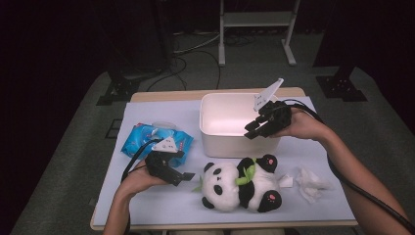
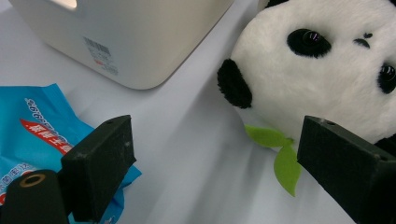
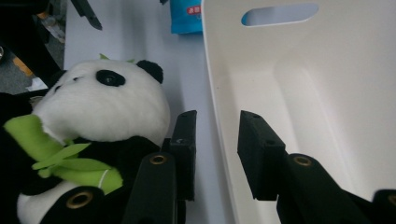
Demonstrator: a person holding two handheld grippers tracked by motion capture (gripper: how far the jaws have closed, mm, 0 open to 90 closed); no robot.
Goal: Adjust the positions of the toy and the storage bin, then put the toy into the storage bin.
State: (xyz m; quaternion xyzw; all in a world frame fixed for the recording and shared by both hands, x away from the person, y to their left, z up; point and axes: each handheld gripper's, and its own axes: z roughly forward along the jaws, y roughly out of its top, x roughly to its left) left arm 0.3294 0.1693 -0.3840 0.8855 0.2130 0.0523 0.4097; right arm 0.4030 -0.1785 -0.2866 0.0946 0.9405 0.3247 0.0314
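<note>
A pale blue sheet covers the tabletop (image 1: 147,200), which stands on grey floor in a dark room with a white frame (image 1: 254,29) at 12 o'clock. Your right gripper (image 1: 252,131) hovers at the white bin (image 1: 215,105), over its front rim; its fingers (image 3: 261,154) are parted and straddle the rim, clear of it, grasping nothing. At 6 o'clock from the bin lies the plush panda (image 1: 240,183). Your left gripper (image 1: 188,177) rests low at 9 o'clock from the panda, fingers (image 2: 98,163) released, aimed at its head. A blue wipes packet (image 1: 142,137) lies behind it; crumpled tissues (image 1: 308,183) lie at 3 o'clock from the panda.
</note>
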